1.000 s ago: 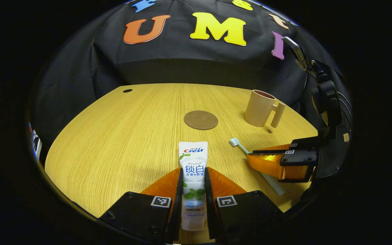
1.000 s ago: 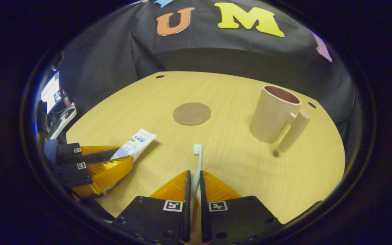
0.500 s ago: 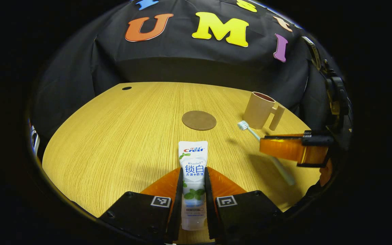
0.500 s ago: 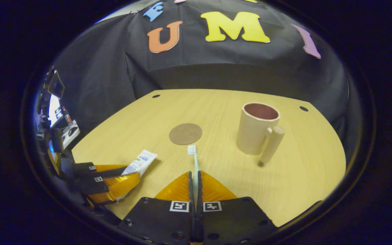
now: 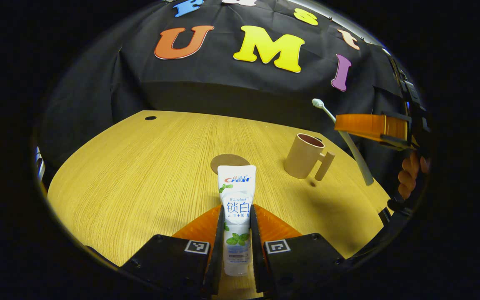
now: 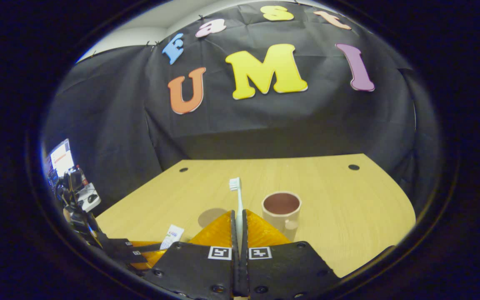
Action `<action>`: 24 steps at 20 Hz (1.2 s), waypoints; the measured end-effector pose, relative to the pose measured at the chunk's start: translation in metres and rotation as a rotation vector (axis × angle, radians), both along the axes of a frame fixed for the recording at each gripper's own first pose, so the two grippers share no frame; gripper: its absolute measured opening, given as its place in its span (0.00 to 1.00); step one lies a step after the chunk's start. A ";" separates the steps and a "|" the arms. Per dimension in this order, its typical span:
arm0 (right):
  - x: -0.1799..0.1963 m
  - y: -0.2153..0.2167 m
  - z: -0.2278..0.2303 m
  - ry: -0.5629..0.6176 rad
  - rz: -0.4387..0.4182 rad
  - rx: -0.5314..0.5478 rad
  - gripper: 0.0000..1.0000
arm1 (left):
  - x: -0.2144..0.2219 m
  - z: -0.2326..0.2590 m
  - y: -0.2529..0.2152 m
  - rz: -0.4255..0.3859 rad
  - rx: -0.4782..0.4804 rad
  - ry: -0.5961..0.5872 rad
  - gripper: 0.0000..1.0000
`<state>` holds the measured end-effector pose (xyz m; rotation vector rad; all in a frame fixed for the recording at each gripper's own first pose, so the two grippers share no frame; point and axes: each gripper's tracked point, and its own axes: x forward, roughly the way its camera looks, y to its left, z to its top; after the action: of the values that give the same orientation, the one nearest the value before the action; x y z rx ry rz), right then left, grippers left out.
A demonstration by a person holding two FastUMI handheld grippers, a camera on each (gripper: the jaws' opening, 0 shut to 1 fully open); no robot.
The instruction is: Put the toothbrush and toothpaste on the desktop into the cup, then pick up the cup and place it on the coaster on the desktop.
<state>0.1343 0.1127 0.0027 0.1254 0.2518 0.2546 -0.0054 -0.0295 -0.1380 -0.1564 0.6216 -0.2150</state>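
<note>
My left gripper (image 5: pixel 236 223) is shut on the white toothpaste tube (image 5: pixel 236 200), lifted a little above the wooden desktop (image 5: pixel 140 166). The tube's end overlaps the brown round coaster (image 5: pixel 223 160) behind it. High at the right, my right gripper (image 5: pixel 363 125) is shut on the white toothbrush (image 5: pixel 340 133), its bristles up. In the right gripper view the toothbrush (image 6: pixel 237 204) stands between the closed fingers of the right gripper (image 6: pixel 238 221), above and just left of the beige cup (image 6: pixel 281 208). The cup (image 5: pixel 304 155) stands upright with its handle (image 5: pixel 324 166) toward me. The toothpaste (image 6: pixel 172 235) and coaster (image 6: pixel 210 216) lie lower left.
A person's hand (image 5: pixel 411 175) holds the right gripper at the right edge. Small dark holes (image 6: pixel 353 167) mark the far desktop corners. A screen and equipment (image 6: pixel 67 175) sit beyond the desk's left edge.
The right gripper has risen high with the toothbrush, from near the desktop to above the cup. The left gripper has lifted the toothpaste slightly off the desktop.
</note>
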 end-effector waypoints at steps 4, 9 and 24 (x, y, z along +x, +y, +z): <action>0.048 -0.014 0.038 -0.130 -0.031 0.032 0.00 | 0.010 0.008 -0.002 0.009 0.001 -0.028 0.34; 0.104 -0.014 0.049 -0.265 -0.058 0.023 0.00 | 0.018 0.010 -0.002 0.014 0.006 -0.041 0.34; 0.145 -0.020 -0.017 -0.196 -0.106 -0.107 0.00 | 0.028 0.024 0.000 0.013 0.007 -0.106 0.34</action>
<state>0.2789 0.0930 -0.0144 0.0075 0.0631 0.1466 0.0229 -0.0298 -0.1142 -0.1412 0.5154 -0.2070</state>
